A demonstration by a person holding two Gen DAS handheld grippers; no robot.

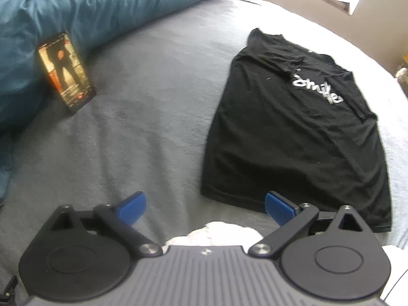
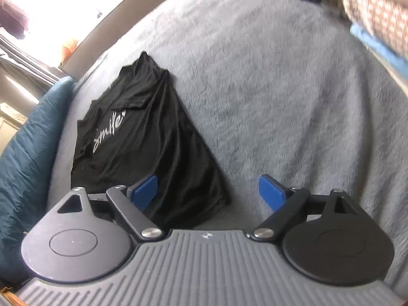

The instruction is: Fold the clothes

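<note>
A black T-shirt (image 1: 293,137) with white lettering lies on the grey bed cover, its sides folded in to a long narrow shape. In the left wrist view its hem is just ahead of my left gripper (image 1: 205,207), which is open and empty, the right pad over the hem's left corner. The right wrist view shows the same T-shirt (image 2: 150,140) at left. My right gripper (image 2: 207,191) is open and empty above the hem's right corner, its left pad over the cloth.
A teal duvet (image 1: 76,25) is bunched along the bed's far left side, with a phone (image 1: 66,72) propped against it. Patterned fabric (image 2: 377,15) sits at the right edge. The grey bed cover (image 2: 280,89) spreads wide to the shirt's right. Something white (image 1: 216,234) lies below my left gripper.
</note>
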